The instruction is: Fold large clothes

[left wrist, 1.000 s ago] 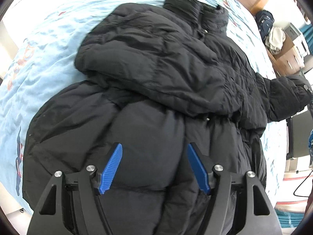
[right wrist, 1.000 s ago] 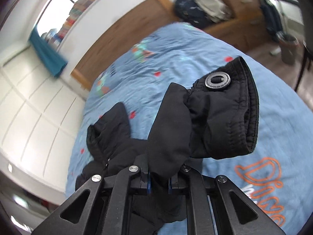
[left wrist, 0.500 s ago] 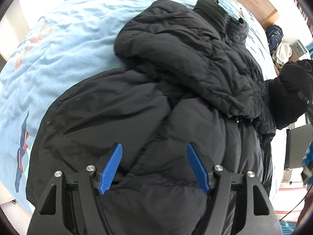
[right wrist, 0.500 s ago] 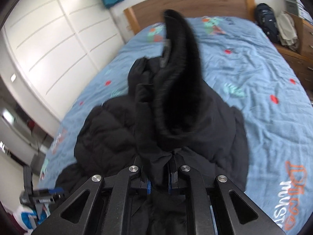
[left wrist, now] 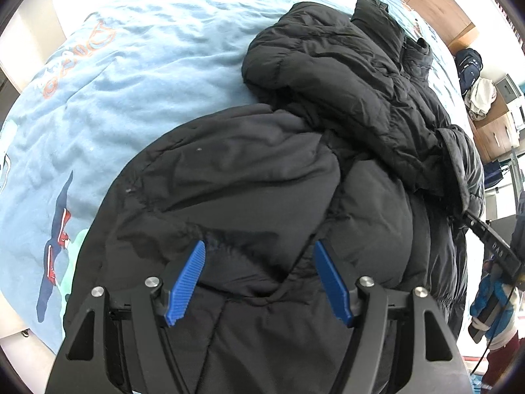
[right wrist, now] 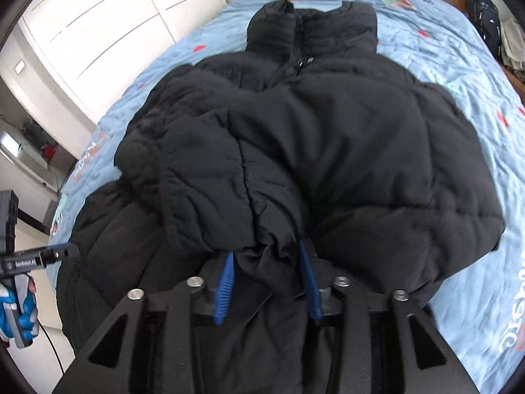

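Lying across the bed (right wrist: 475, 75), the jacket (right wrist: 328, 151) has a sleeve fold between the right gripper's (right wrist: 267, 282) opening jaws; the left gripper (left wrist: 259, 279) hangs wide, empty.

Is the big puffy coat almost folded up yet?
Not yet. Both sleeves already lie folded across the black coat on the blue bed cover. The right claw is opening, the sleeve cuff between its pads. The left claw hovers open. The body isn't folded yet.

Orange outlined lettering printed on light blue cartoon-print bedsheet (left wrist: 108, 75), not legible; white and orange lettering on same sheet near right edge, unreadable; small white print on black gripper body (right wrist: 26, 262), unreadable
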Available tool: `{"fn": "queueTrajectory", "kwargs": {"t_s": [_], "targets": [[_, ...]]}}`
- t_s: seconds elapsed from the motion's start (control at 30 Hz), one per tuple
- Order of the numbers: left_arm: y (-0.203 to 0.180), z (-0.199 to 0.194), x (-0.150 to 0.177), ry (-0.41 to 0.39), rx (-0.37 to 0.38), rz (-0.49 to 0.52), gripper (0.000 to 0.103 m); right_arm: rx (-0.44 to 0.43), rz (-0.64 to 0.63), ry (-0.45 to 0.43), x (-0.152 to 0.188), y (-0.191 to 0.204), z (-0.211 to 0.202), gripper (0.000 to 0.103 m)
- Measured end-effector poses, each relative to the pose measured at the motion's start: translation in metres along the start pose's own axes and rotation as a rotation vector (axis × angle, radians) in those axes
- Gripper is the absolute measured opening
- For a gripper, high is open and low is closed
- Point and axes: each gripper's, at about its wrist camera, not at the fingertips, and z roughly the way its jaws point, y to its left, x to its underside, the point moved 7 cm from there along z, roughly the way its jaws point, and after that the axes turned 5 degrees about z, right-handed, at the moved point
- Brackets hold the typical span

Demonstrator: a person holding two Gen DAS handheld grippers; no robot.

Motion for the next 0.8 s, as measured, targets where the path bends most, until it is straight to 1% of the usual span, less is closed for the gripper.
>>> {"fn": "queueTrajectory", "kwargs": {"t_s": [0.1,0.2,0.37,0.43,0.6,0.7,0.8], "targets": [[-0.001,0.000,-0.001,0.000,0.005,0.007,0.067,0.001,-0.008,0.014,0.007,0.003,-0.001,0.044],[-0.013,-0.001,-0.006,-0.011,0.003,0.052,0.067,-0.010,0.011,0.011,0.012,0.002,-0.009,0.045],[-0.045,0.000,-0.029,-0.041,0.030,0.120,0.067,0.001,0.043,-0.045,0.008,-0.008,-0.038,0.046],[-0.063,0.001,-0.042,-0.055,0.049,0.150,0.067,0.024,0.054,-0.073,0.000,-0.017,-0.050,0.046],[-0.126,0.004,-0.073,-0.101,0.092,0.260,0.067,0.098,0.100,-0.131,-0.026,-0.050,-0.067,0.049],[-0.166,0.007,-0.085,-0.131,0.109,0.324,0.067,0.135,0.132,-0.154,-0.040,-0.070,-0.071,0.050],[-0.203,0.012,-0.094,-0.148,0.136,0.382,0.067,0.164,0.137,-0.165,-0.050,-0.082,-0.066,0.050]]}}
